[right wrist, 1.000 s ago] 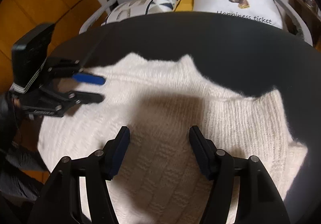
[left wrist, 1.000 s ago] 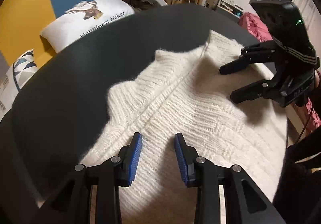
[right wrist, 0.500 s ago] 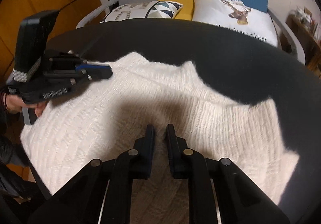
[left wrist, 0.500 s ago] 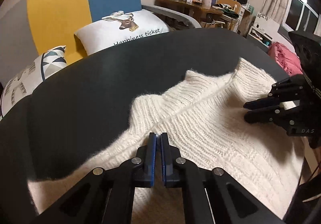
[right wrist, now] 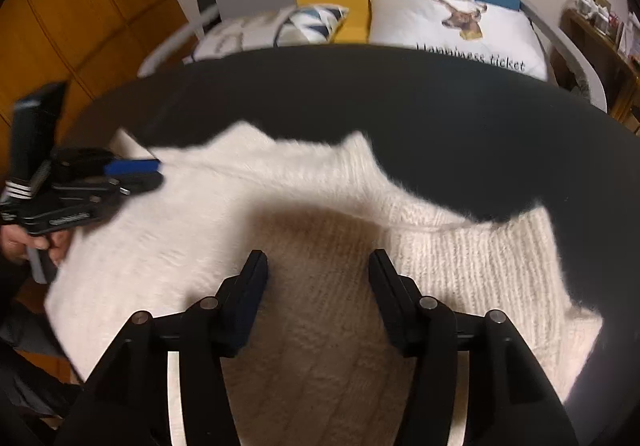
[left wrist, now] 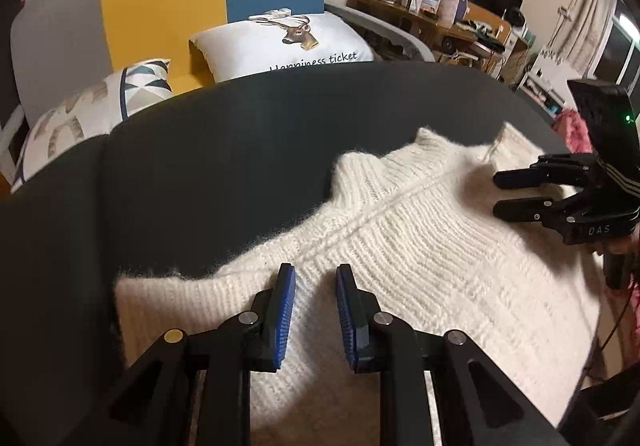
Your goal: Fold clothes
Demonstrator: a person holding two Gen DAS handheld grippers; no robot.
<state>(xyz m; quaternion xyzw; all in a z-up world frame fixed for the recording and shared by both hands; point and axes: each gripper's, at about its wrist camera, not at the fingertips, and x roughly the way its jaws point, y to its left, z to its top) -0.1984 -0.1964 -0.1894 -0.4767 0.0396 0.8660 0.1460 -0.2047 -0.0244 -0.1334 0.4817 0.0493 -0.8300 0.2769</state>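
Observation:
A white fluffy knit sweater (left wrist: 420,254) lies spread flat on a dark round table (left wrist: 200,166). My left gripper (left wrist: 315,280) is open, its blue pads just above the sweater's far edge near a ribbed seam. My right gripper (left wrist: 498,194) shows at the right, open, low over the collar end. In the right wrist view, my right gripper (right wrist: 318,266) stands open over the middle of the sweater (right wrist: 320,198). My left gripper (right wrist: 158,172) hovers at the sweater's left edge, held by a hand (right wrist: 24,242). Nothing is held between either pair of fingers.
Behind the table (right wrist: 440,118) stands a sofa with a deer-print pillow (left wrist: 288,42) and a triangle-patterned pillow (left wrist: 100,102). A cluttered wooden desk (left wrist: 440,18) is at the back right. A pink cloth (left wrist: 576,126) lies beyond the table's right edge.
Both grippers stood open a second ago, were shut half a second ago, and are open again now. The sweater lies much as before.

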